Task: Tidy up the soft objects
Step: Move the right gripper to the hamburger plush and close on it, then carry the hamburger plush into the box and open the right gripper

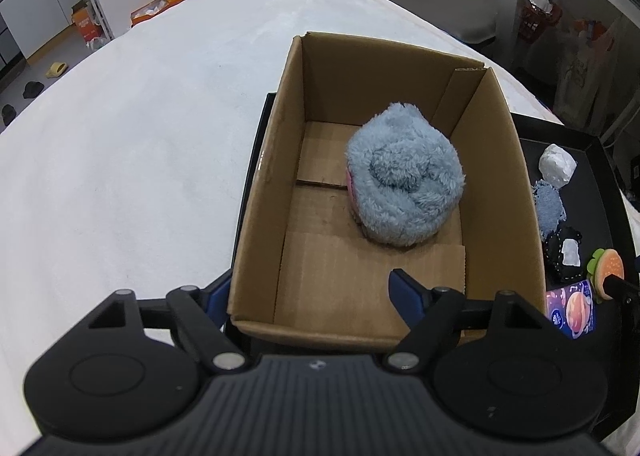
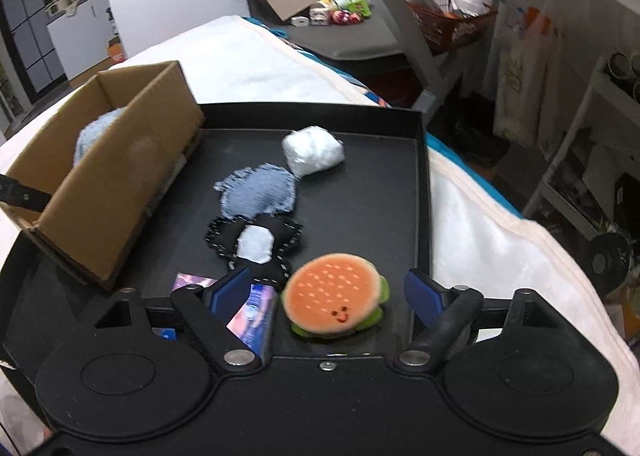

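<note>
Cardboard box [image 1: 276,160] on black tray [image 2: 384,192], fluffy blue roll [image 1: 404,180] inside toward its far right.
Only the right wrist view shows the burger plush [image 2: 334,302] near the tray's front edge, between the spread right gripper [image 2: 328,292] fingers; the left gripper [image 1: 308,296] gapes astride the box's near wall.

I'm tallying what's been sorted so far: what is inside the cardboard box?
Only a fluffy blue plush lies in the cardboard box, with a pink edge peeking out. What is under it is hidden.

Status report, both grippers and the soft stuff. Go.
Left gripper open, straddling cardboard box near wall. Blue fluffy roll already inside. Right gripper open around burger plush on black tray. Nothing blocking.
</note>
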A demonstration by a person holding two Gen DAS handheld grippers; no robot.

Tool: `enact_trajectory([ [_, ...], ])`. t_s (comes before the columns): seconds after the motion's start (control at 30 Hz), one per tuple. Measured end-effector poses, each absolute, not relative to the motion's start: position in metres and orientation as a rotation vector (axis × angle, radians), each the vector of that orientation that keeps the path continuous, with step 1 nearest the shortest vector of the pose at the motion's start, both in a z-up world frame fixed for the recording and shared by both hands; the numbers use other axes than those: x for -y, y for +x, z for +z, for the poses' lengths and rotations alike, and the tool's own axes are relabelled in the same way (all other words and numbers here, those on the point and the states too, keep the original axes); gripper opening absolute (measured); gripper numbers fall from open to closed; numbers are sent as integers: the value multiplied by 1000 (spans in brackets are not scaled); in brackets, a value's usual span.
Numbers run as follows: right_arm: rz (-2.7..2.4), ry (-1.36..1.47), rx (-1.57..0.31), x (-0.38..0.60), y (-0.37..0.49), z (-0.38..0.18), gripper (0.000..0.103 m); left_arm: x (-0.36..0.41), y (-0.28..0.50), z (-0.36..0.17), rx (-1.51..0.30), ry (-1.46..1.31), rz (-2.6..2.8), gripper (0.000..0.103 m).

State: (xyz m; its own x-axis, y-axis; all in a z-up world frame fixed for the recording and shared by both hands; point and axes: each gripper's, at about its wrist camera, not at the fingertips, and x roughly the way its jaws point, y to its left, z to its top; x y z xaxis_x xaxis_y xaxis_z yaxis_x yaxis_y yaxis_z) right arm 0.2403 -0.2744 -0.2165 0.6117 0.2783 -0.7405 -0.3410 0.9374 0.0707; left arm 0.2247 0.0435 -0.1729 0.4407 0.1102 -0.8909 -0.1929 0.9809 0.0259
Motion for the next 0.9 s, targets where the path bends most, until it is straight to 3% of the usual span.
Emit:
enact_trajectory([
  [0.47,334,-112,-866,274,246,-239,77,-42,228,-174,-1092,-77,202,79],
  [0.57,348,-144,-873,269,245,-241,54,-43,227,-172,-1088,-78,200,79],
  [0.9,370,-90,-813,271,246,-215,51,-46,223,-163,-1067,-89,199,79],
])
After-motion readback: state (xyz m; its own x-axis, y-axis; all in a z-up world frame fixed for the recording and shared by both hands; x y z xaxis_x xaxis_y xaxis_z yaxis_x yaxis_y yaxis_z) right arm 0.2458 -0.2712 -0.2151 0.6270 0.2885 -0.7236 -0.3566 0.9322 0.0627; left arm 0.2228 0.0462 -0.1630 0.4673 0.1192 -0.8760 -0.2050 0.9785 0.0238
